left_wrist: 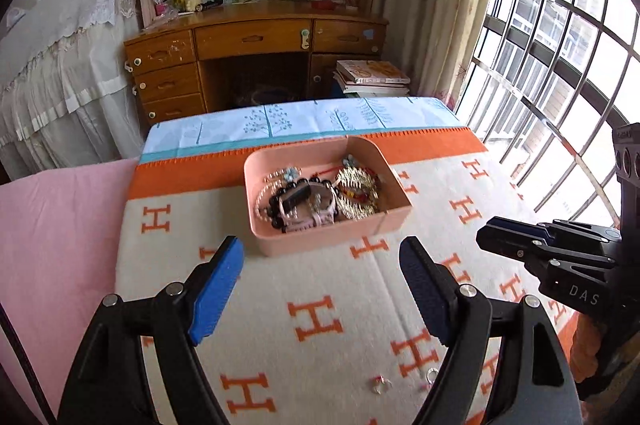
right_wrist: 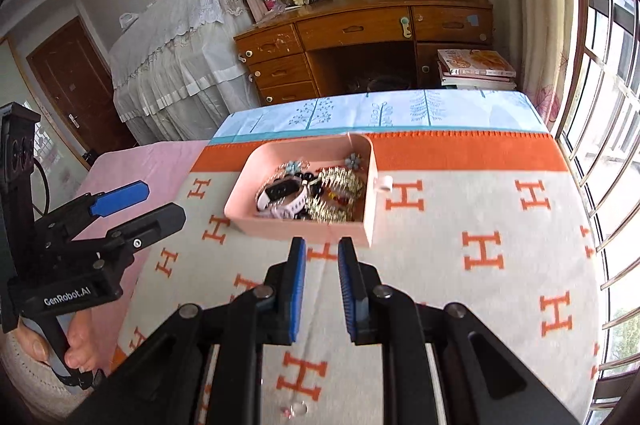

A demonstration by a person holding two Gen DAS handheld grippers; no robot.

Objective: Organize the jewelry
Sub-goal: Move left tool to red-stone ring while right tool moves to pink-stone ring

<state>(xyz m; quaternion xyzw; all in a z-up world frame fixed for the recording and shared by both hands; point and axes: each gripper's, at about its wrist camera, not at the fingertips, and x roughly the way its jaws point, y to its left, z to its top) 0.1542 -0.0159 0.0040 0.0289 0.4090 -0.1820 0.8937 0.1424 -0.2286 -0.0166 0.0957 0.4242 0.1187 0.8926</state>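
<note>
The left gripper (left_wrist: 322, 289) is held level with its blue-padded jaws spread wide and nothing between them. The right gripper (right_wrist: 322, 289) sits alongside, its jaws drawn near each other with a narrow gap, also empty. Bare fingers (right_wrist: 80, 347) wrap the left gripper's handle.
</note>
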